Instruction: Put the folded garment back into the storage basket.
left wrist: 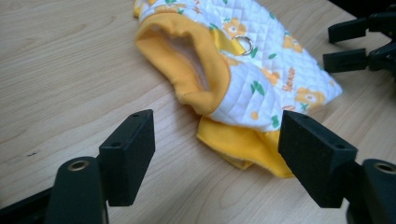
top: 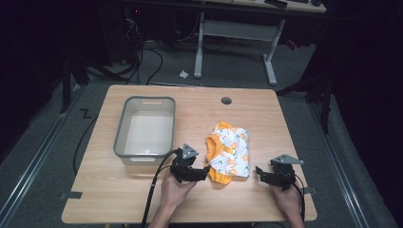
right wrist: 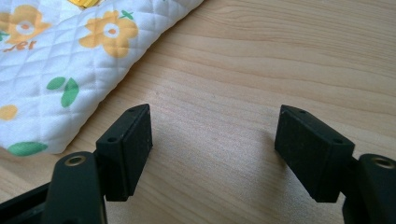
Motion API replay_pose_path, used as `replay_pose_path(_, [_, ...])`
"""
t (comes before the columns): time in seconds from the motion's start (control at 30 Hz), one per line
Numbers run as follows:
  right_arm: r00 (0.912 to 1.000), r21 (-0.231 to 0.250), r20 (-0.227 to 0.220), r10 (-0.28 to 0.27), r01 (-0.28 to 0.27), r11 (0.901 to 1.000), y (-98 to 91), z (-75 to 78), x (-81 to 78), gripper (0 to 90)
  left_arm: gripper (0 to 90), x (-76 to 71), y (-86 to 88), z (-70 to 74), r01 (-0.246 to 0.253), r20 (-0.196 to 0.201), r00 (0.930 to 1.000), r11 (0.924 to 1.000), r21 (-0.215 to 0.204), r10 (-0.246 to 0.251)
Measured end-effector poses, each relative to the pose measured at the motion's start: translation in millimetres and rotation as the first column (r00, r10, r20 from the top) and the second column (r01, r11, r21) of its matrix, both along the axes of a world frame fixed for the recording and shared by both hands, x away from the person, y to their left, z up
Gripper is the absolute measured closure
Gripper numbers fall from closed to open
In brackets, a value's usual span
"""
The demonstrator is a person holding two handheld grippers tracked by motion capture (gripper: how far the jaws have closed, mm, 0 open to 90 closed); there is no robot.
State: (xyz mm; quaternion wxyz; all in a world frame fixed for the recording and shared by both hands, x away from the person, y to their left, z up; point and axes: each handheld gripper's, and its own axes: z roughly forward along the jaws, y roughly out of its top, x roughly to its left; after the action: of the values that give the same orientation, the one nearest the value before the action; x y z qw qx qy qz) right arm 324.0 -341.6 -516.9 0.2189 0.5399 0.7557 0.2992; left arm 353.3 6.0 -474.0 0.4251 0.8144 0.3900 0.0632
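A small quilted white garment [top: 229, 151] with orange flowers and yellow-orange trim lies crumpled on the wooden table [top: 119, 190], right of centre. My left gripper [top: 204, 172] hovers at its near left corner, jaws wide open and pointing at it. In the left gripper view the yellow hem of the garment [left wrist: 261, 70] lies just ahead of my left gripper [left wrist: 217, 123], with no pad touching it. My right gripper [top: 261, 174] rests open near the garment's right edge. In the right gripper view, bare wood shows between the pads of my right gripper [right wrist: 215, 121], and the garment [right wrist: 56, 60] lies to the upper left.
A grey plastic bin [top: 119, 128] stands empty on the table's left half, close behind my left hand. A round cable hole [top: 226, 100] sits near the far edge. My right gripper [left wrist: 355, 42] shows at the top right of the left gripper view.
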Motion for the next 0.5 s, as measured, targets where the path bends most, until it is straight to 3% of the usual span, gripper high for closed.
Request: replay_pose_path(0.5, [1.0, 0.0, 0.0, 0.001, -0.001, 1.0, 0.0, 0.0, 0.0, 27.9, 21.4, 15.2, -28.3, 9.5, 0.042, 0.003, 0.9991, 0.999, 0.016, -0.042])
